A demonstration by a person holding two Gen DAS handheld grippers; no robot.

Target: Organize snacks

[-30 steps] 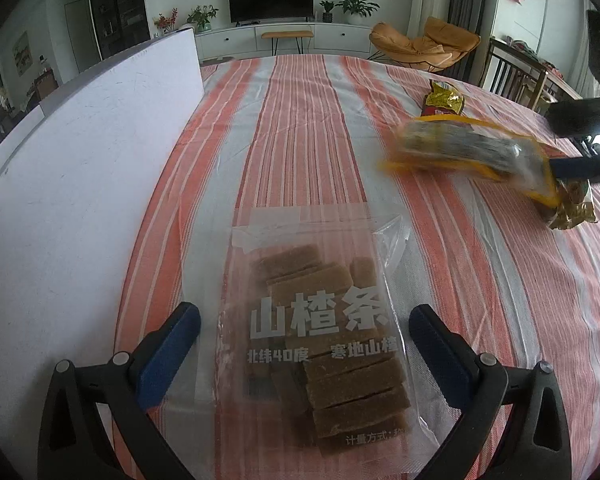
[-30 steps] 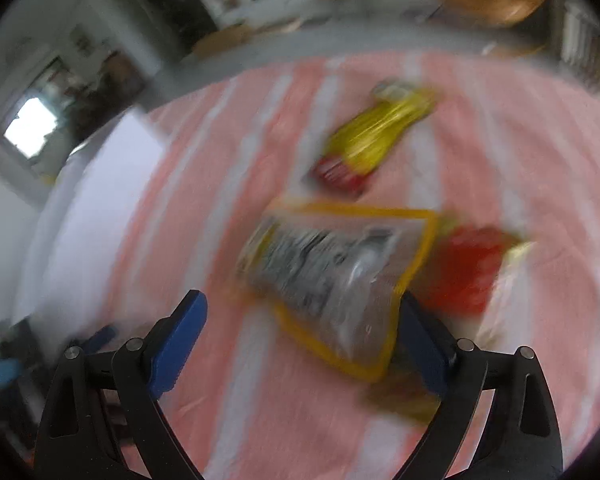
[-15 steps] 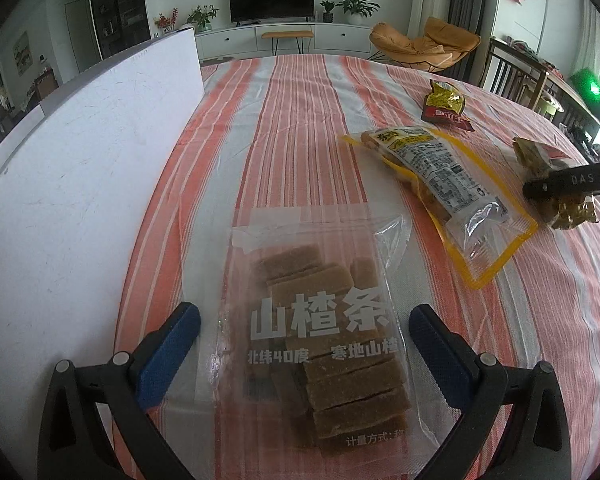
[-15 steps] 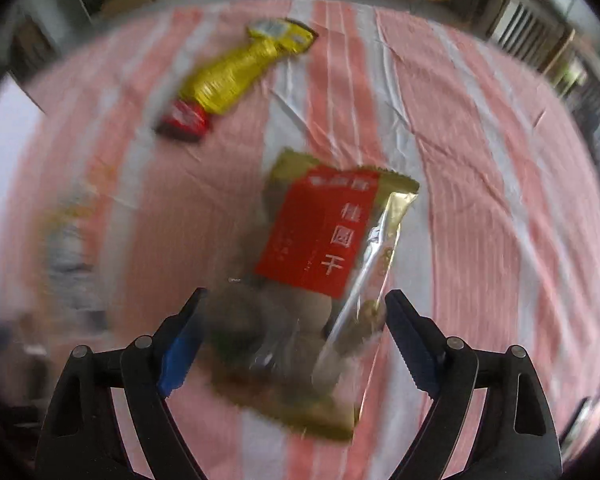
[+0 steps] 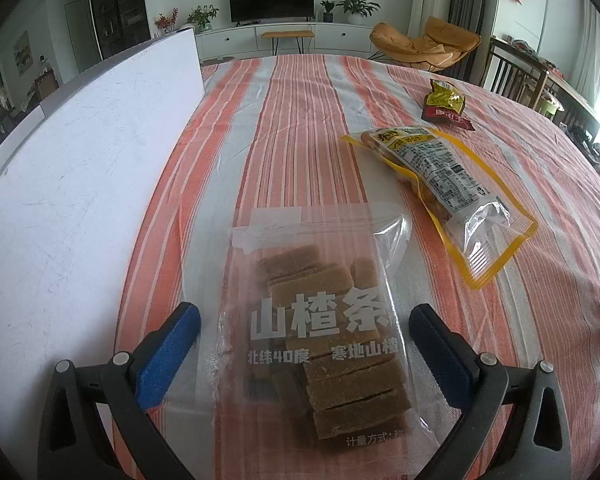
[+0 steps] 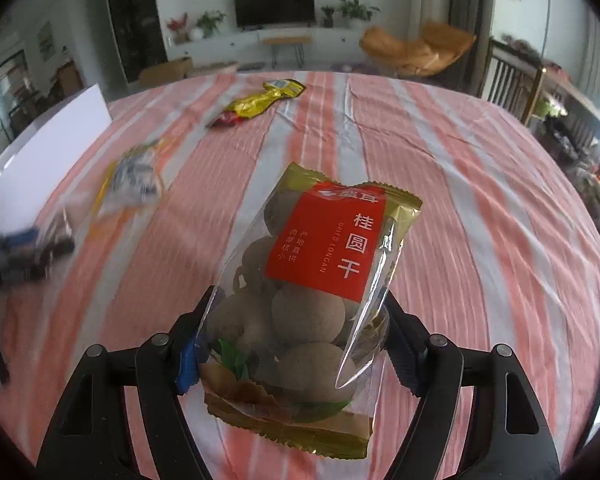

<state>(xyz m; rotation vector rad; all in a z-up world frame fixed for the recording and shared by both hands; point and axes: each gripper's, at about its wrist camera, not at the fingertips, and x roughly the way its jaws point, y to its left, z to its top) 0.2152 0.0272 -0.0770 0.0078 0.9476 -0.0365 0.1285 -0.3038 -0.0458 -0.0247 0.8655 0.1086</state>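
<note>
White board: (image 5: 80,184) it stands along the left edge of the counter (image 5: 300,120) and walls off that side, so you have no room to swing left.
Left claw: (image 5: 304,344) your pads sit spread on either side of the clear bag of brown bars (image 5: 320,340), touching neither side; the bag lies flat on the striped cloth, near you.
Yellow-edged packet: (image 5: 444,176) it lies flat just right of the bars, its near corner pointing right.
Small yellow-and-red packet: (image 5: 446,106) it lies farther off, well apart from the rest.
Right claw: (image 6: 296,344) your jaws have just been closing, and the dried longan bag (image 6: 312,288) now sits pinched between the pads, its top standing up.
Step in hand: likely gripping the longan bag to move it beside the others.
Next move: lift clear, carry left, set down near the yellow-edged packet.
Open room: bare cloth far and right.
</note>
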